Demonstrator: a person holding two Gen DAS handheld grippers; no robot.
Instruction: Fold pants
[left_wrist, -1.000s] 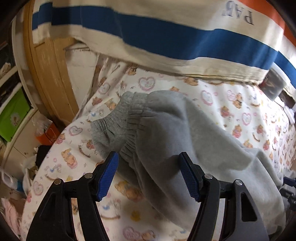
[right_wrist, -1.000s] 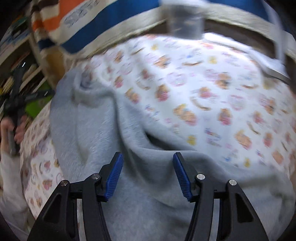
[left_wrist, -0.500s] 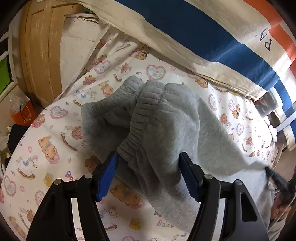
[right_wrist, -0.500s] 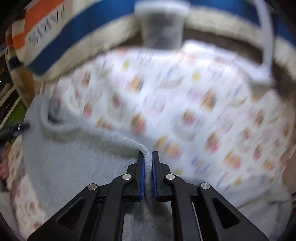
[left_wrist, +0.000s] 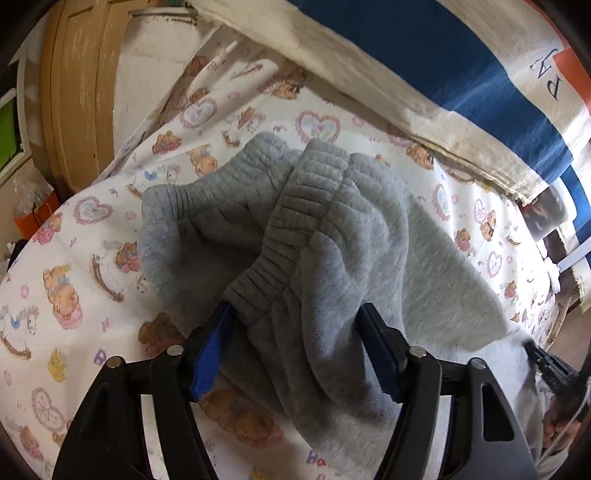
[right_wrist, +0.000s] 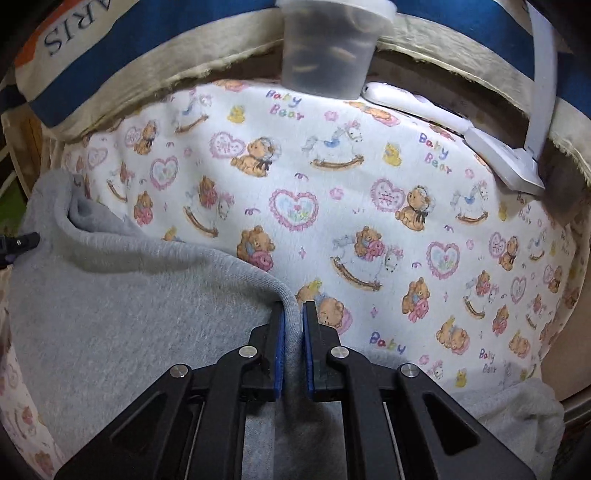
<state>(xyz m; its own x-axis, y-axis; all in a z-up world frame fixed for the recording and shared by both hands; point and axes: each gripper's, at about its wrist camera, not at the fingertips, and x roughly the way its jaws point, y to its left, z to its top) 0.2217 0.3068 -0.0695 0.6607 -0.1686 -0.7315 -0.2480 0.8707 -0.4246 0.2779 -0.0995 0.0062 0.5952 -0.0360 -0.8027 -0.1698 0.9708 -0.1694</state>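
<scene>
Your left gripper (left_wrist: 295, 350) has its jaws spread wide, with the ribbed waistband (left_wrist: 295, 225) of the grey pants (left_wrist: 332, 266) bunched between the blue pads (left_wrist: 207, 363) — the cloth touches the left pad, but nothing is pinched. Your right gripper (right_wrist: 293, 350) has its jaws drawn together on a raised fold along the pants' edge (right_wrist: 291, 306), the fabric squeezed between the two blue pads. The pants (right_wrist: 129, 314) lie on the bed sheet (right_wrist: 332, 206), a white one printed with bears, hearts and rocking horses; in the right wrist view they cover the sheet's near-left part and run along its near edge toward the right corner. At the far edge of the sheet a striped blue, cream and orange blanket (left_wrist: 424, 66) is draped, and there a translucent plastic cup (right_wrist: 328, 48) stands beside a white power strip (right_wrist: 498, 155).
</scene>
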